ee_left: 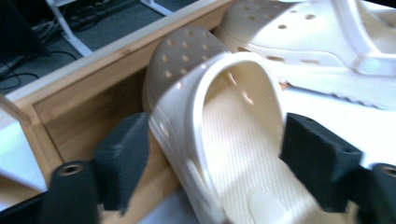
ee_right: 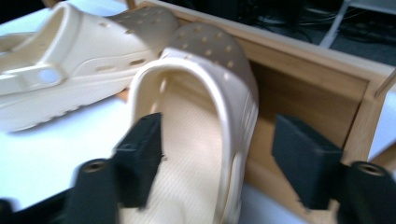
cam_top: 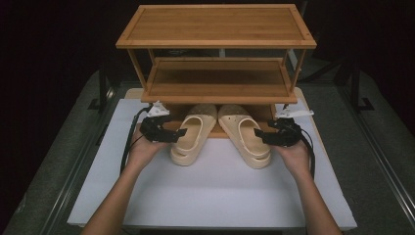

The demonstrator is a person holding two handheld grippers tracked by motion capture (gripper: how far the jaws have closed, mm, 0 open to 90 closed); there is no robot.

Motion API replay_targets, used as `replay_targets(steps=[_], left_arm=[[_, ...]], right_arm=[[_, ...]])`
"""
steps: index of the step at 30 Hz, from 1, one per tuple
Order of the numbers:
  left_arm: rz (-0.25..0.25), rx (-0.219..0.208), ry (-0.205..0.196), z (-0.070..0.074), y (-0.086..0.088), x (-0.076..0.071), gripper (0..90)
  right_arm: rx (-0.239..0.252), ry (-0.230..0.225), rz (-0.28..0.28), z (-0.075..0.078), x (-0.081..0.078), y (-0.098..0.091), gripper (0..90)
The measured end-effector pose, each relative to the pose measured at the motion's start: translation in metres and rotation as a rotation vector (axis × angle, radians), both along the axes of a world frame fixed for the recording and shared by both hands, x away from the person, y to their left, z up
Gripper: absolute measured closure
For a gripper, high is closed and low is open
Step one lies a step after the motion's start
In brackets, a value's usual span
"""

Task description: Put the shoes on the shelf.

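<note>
Cream clogs are lying with toes inside the wooden shelf's (cam_top: 215,94) bottom level, heels on the white counter (cam_top: 210,191). We are holding the left tool (cam_top: 180,133) spread around the left clog (cam_top: 193,133), the right tool (cam_top: 259,134) spread around the right clog (cam_top: 244,134), not pinching.

Two cream perforated rubber clogs (cam_top: 220,134) lie side by side on the white bench (cam_top: 210,196), toes tucked under the three-tier bamboo shelf rack (cam_top: 215,29), heels before it.

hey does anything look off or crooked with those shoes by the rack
Slightly. Both cream clogs, left clog and right clog, sit only toe-first on the bamboo rack's bottom shelf, heels splayed apart on the white board. No damage visible.
</note>
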State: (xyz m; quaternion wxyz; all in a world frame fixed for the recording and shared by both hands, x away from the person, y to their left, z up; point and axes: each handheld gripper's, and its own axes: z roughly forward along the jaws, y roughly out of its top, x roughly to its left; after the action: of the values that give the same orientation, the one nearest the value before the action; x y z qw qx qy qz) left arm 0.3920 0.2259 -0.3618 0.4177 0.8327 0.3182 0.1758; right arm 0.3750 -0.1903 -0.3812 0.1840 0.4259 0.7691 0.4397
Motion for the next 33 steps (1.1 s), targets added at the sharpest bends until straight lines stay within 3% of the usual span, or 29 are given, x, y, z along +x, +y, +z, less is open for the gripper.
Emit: replay_targets(steps=[6, 14, 20, 22, 27, 33], left_arm=[[-0.040, -0.009, -0.003, -0.005, 0.019, -0.025, 11.9], [-0.057, 0.011, 0.014, -0.028, 0.033, -0.049, 9.5], [-0.066, 0.048, 0.073, -0.052, 0.032, -0.045, 6.7], [-0.073, 0.074, 0.083, -0.058, 0.028, -0.041, 3.1], [-0.101, 0.092, 0.096, -0.067, 0.020, -0.036, 2.7], [-0.134, 0.064, 0.100, -0.075, 0.014, -0.031, 2.7]], right_arm=[[0.004, 0.034, 0.051, -0.003, -0.028, -0.014, 18.9], [-0.028, 0.072, 0.092, -0.020, -0.050, -0.021, 14.2], [-0.037, 0.113, 0.122, -0.042, -0.051, -0.024, 11.2], [-0.049, 0.129, 0.140, -0.049, -0.048, -0.022, 9.6], [-0.060, 0.144, 0.177, -0.058, -0.041, -0.015, 8.7], [-0.069, 0.153, 0.189, -0.064, -0.034, -0.010, 8.7]])
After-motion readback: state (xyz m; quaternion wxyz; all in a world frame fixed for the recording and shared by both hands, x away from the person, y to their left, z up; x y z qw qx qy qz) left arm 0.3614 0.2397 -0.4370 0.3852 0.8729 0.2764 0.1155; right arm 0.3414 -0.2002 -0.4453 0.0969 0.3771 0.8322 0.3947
